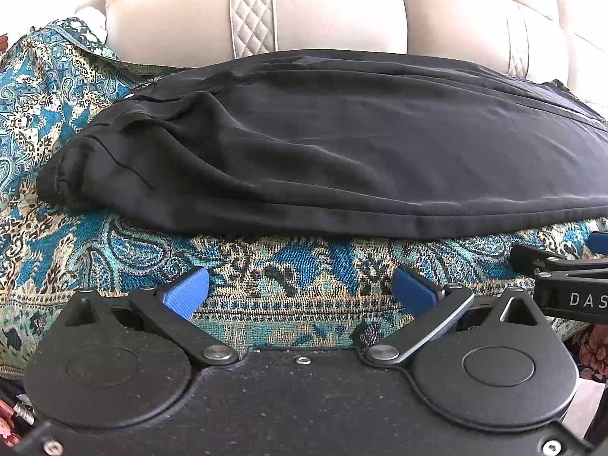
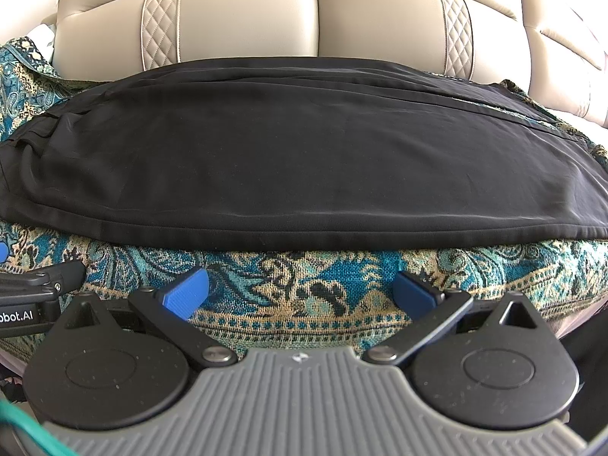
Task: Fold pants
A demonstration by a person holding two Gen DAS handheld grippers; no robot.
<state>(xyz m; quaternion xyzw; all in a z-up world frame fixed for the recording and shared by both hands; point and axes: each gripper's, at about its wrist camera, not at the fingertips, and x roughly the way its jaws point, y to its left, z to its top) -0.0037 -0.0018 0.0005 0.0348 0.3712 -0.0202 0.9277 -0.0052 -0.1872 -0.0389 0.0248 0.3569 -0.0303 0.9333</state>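
Both wide open, empty: left hand-held gripper (image 1: 300,292), right hand-held gripper (image 2: 300,292). Black pants (image 2: 285,159) at 12 o'clock; waistband (image 1: 57,178) only in left view.

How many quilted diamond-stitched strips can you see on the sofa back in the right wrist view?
2. One beige quilted strip sits left of the centre seam, above the black fabric pants; the other quilted strip sits to the right. More may lie outside the view.

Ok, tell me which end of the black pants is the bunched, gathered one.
The end on the left: its fabric is puckered into a gathered band with creases fanning out. The rest of the black pants lies flat and smooth toward the right.
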